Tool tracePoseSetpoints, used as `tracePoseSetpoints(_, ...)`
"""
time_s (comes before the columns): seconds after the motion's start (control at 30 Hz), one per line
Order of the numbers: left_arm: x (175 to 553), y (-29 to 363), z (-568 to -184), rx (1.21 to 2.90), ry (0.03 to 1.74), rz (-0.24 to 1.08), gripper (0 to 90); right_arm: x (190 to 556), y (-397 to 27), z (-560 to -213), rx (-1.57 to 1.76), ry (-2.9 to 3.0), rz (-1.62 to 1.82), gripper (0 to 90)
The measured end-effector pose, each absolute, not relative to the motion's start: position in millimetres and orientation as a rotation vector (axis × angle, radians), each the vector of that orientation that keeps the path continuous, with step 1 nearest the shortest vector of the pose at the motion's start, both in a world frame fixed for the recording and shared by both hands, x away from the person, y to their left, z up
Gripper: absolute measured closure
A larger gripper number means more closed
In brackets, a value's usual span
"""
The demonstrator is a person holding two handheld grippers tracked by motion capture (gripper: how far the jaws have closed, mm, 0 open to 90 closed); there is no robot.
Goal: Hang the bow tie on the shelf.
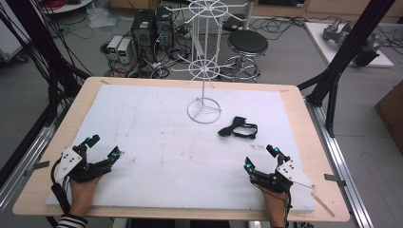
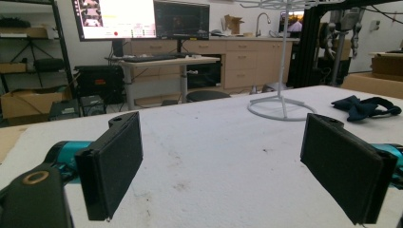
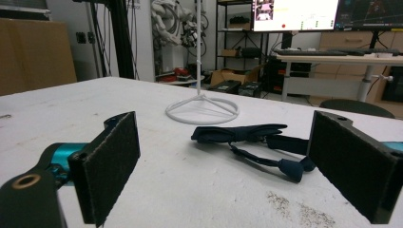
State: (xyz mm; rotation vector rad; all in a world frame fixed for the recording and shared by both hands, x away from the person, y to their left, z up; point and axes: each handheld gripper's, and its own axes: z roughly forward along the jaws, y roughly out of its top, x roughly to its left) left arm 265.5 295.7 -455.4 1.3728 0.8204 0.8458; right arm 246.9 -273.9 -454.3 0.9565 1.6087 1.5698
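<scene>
Left to right across the table (image 1: 294,118), in the high view:

1. At 8 o'clock on the white pad (image 1: 157,142) we see the left gripper (image 1: 101,147), resting near the front edge. Its jaws stand wide apart with nothing between them. In the left gripper view both black pads (image 2: 114,161) frame bare white surface. We judge this a parked, ready position, well apart from the work.

2. At 12 o'clock stands the white wire rack (image 1: 205,71), its ring base (image 1: 204,111) flat on the pad and its arms spread at two levels. It sits toward the far edge, presumably so that both grippers can reach it from the front.

3. At 2 o'clock from the pad's centre lies the bow tie (image 1: 238,128), dark, with its strap looped beside it. It lies flat, just right of the ring base and not touching it. In the right gripper view the bow tie (image 3: 247,135) lies directly ahead between the jaws' line of sight.

4. At 4 o'clock rests the right gripper (image 1: 261,158), jaws likewise spread and empty. It is the nearer gripper to the bow tie and points toward it, so we judge it the one suited to pick it up, likely for hanging on the rack.
</scene>
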Motion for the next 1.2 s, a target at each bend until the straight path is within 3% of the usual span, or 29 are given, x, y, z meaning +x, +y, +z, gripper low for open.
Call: tracePoseSetpoints(1.2,265.1,294.9,-455.2,1.379,0.817,0.852,14.4,251.9,-273.9,-452.2,0.994,1.645,1.550,9.4)
